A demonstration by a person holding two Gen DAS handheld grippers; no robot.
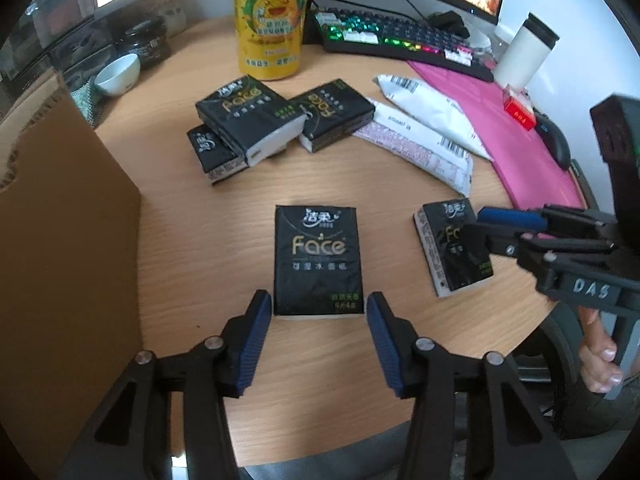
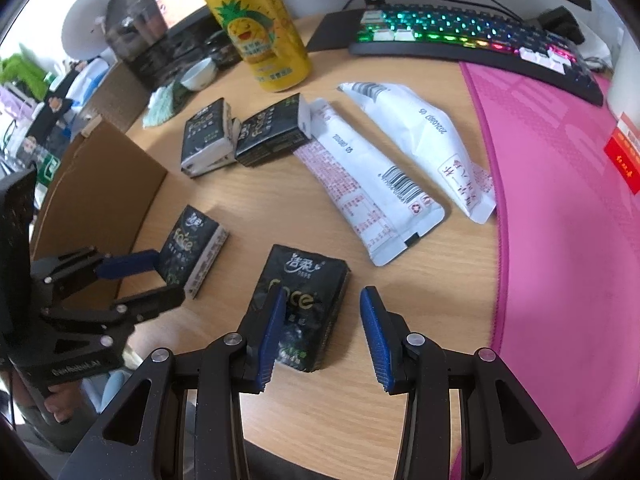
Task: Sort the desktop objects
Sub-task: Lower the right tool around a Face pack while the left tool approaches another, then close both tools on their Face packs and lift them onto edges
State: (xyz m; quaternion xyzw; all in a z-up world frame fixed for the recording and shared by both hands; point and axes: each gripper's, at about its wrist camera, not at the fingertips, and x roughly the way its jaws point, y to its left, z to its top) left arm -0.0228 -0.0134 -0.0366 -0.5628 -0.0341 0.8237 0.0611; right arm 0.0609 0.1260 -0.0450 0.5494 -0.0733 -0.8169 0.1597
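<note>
Two black tissue packs lie flat near the front edge of the round wooden desk [image 1: 224, 208], each with a gripper over it. The left gripper [image 1: 319, 322] points steeply down at the nearer left tissue pack [image 1: 318, 258]; its jaws stand open, the blue pads level with the pack's near end on either side and not touching it. The right gripper [image 2: 320, 330] hangs over the right tissue pack [image 2: 304, 300]. Its jaws are also parted — the left pad overlaps the pack's edge in the right wrist view, the right pad stands clear, so I judge it is not gripping yet.

The step in hand looks like a grasp of each pack, probably to carry them to the cardboard box [image 1: 60, 216] at the left or to the pile of three more packs [image 1: 248, 120] further back; which one, I cannot tell.

To do it well, the left gripper should go forward and down until the pads straddle the pack's middle rather than its end, then close across the short width. The packs are soft, so a light squeeze should do — too hard and the wrapper buckles. The right gripper needs to shift sideways so that the pack sits between the pads, not under one.
</note>
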